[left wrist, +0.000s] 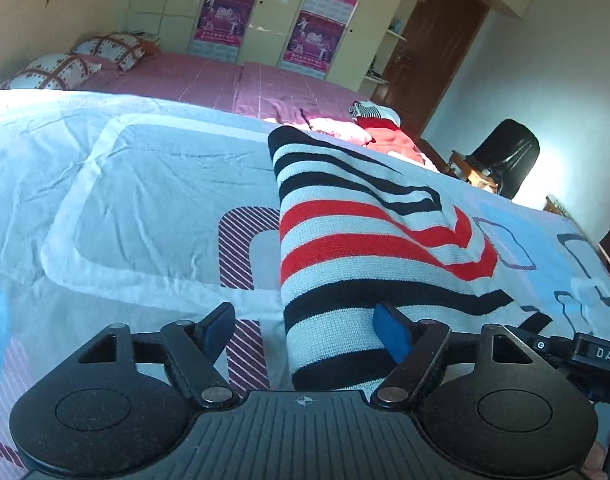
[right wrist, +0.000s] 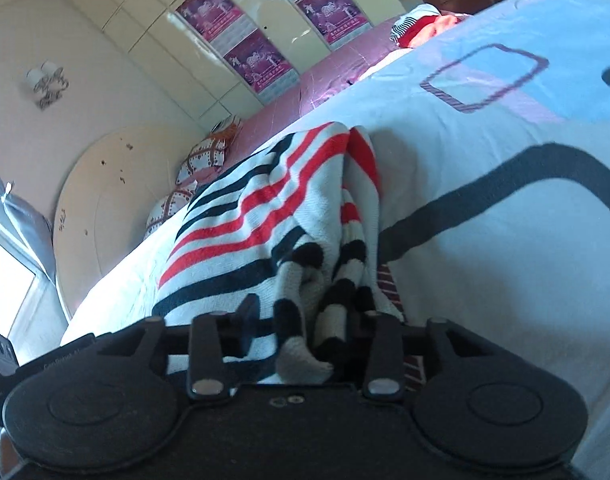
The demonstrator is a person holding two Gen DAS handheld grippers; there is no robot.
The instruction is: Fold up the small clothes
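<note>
A knitted garment [left wrist: 357,248] with black, red and white stripes lies folded lengthways on the pale patterned sheet [left wrist: 145,184]. In the left wrist view its near end sits between the jaws of my left gripper [left wrist: 305,330], which stand wide open. The right blue pad [left wrist: 391,332] rests against the knit and the left pad [left wrist: 219,328] is over bare sheet. In the right wrist view the same garment [right wrist: 265,208] bunches into loose folds between the jaws of my right gripper [right wrist: 305,320]. Those jaws stand partly apart and do not pinch the cloth. Fabric hides the right fingertip.
A heap of red and pink clothes [left wrist: 385,136] [right wrist: 425,28] lies at the far end of the sheet. Beyond are a pink bedspread [left wrist: 225,80], pillows [left wrist: 105,50], a poster-covered wardrobe [left wrist: 265,12], and a black chair [left wrist: 509,156]. The right gripper's body [left wrist: 597,354] shows at the edge.
</note>
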